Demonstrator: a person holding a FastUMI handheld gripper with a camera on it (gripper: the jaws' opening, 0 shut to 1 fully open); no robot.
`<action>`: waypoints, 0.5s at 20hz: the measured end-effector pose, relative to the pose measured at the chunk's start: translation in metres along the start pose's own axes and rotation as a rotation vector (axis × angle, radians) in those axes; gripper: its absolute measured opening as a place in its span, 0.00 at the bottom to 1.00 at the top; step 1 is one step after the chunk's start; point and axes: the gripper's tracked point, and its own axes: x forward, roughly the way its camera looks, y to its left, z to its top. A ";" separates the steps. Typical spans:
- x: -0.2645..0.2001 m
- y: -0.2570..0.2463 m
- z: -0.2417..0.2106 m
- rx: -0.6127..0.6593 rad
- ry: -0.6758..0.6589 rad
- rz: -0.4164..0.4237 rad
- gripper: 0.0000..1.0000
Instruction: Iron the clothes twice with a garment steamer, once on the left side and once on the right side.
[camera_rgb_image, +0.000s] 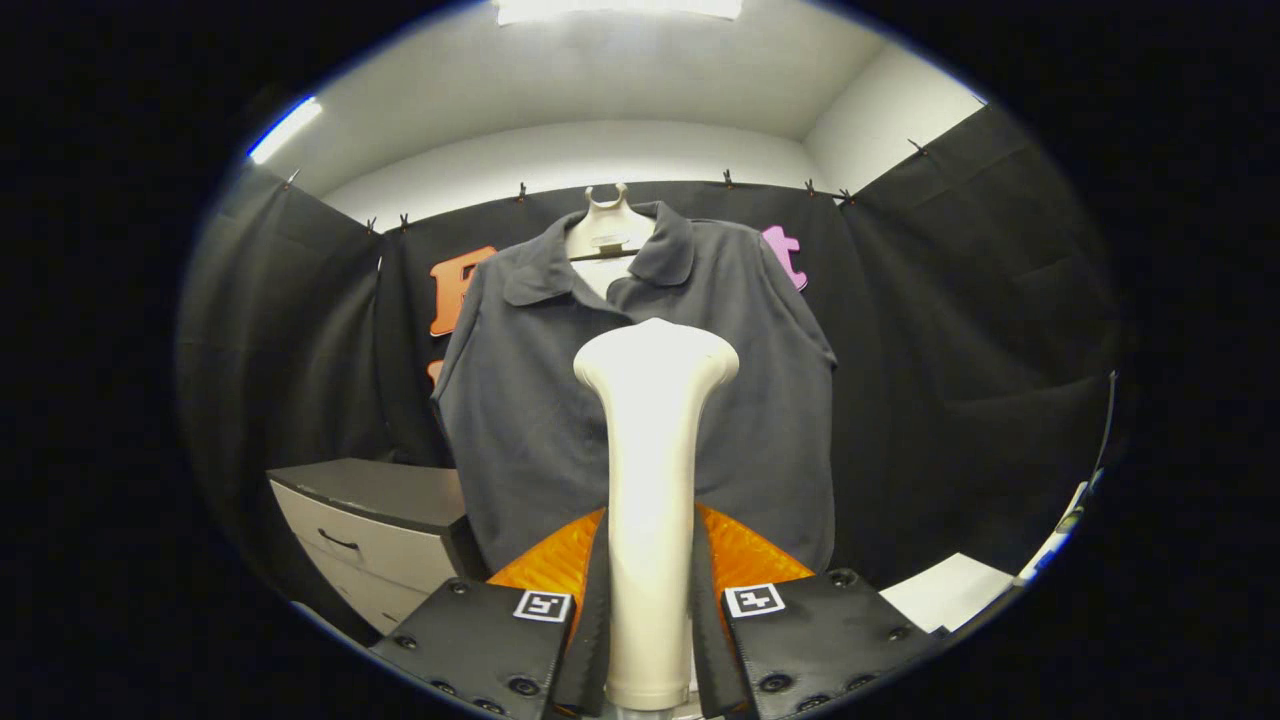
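Observation:
A dark grey polo shirt hangs on a pale hanger against the booth's black wall, facing me, collar open. My gripper is shut on the cream handle of a garment steamer, which stands upright between the fingers. The steamer's wide head rises in front of the shirt's chest, close to its middle; whether it touches the fabric I cannot tell. The handle hides the shirt's centre front and placket below the collar.
A low cabinet with a dark top and pale drawers stands left of the shirt's hem. A white sheet lies on a surface to the lower right. Black cloth walls close in on both sides.

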 end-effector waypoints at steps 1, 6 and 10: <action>0.008 -0.008 0.008 -0.010 -0.010 -0.003 0.42; 0.059 -0.036 0.030 -0.035 -0.022 -0.016 0.42; 0.086 -0.041 0.022 -0.042 -0.005 -0.014 0.42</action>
